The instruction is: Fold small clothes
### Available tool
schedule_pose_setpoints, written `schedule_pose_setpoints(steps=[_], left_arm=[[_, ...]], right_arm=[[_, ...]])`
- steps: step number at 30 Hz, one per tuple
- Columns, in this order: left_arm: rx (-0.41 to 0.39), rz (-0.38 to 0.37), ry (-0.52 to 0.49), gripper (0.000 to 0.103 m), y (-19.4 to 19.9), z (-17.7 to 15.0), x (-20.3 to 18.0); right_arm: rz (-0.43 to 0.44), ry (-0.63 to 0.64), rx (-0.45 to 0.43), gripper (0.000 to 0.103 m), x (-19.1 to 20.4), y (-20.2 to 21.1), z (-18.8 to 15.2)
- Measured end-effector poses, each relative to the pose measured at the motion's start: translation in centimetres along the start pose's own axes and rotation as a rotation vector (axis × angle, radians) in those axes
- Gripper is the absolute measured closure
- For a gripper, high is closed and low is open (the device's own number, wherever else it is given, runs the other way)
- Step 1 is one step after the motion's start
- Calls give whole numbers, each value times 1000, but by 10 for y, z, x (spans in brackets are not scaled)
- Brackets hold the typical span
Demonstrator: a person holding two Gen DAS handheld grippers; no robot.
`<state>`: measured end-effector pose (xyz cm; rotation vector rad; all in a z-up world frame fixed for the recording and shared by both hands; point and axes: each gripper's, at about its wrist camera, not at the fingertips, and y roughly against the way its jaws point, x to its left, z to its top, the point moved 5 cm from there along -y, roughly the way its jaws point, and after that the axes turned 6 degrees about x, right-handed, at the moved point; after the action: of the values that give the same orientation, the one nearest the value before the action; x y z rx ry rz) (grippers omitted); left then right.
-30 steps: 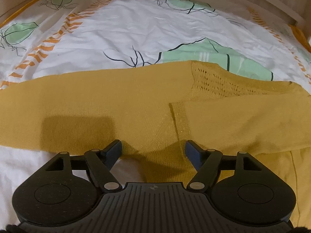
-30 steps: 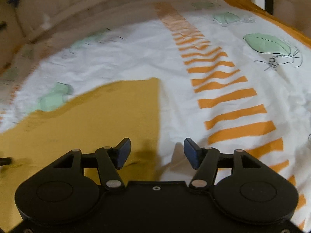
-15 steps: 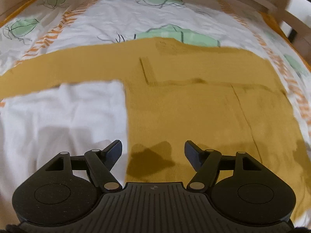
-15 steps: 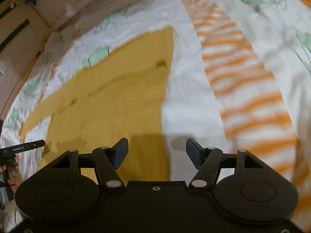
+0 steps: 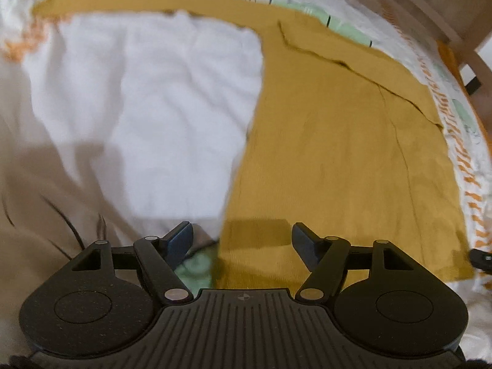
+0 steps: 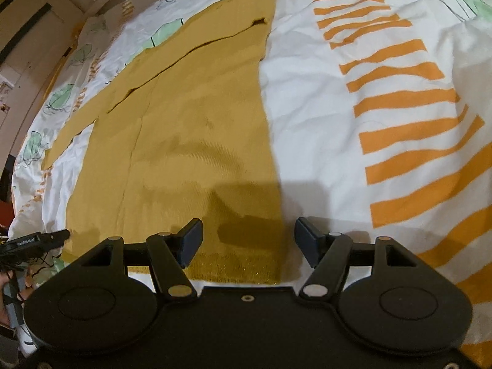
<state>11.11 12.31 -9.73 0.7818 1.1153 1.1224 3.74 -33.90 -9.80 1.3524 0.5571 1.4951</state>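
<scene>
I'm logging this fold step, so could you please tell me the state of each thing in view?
Mustard sweater: flat on the bed, one sleeve folded across the body, the other stretched out.
Left gripper: open, empty, at the hem's left corner.
Right gripper: open, empty, at the hem's right corner.
Bedsheet: spread, wrinkled.

from the right wrist view i find my right gripper (image 6: 248, 240) with jaws spread wide, gripping nothing, poised over the near hem corner of the mustard sweater (image 6: 190, 129). the sweater lies flat on the bedsheet (image 6: 310, 98), one sleeve folded across its far end, the other reaching toward the sheet's left edge. my left gripper (image 6: 37, 238) shows at the sweater's near left corner.
</scene>
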Motion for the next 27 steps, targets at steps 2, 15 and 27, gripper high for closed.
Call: schedule_pose_setpoints(steps=[2, 15, 27], left_arm=[[-5, -12, 3, 34, -2, -1, 2], [-19, -13, -84, 97, -6, -6, -16], [52, 62, -142, 98, 4, -9, -7]], right_arm=[[6, -4, -4, 33, 0, -1, -2], [10, 33, -3, 90, 14, -3, -9], [-89, 49, 77, 89, 12, 6, -20]])
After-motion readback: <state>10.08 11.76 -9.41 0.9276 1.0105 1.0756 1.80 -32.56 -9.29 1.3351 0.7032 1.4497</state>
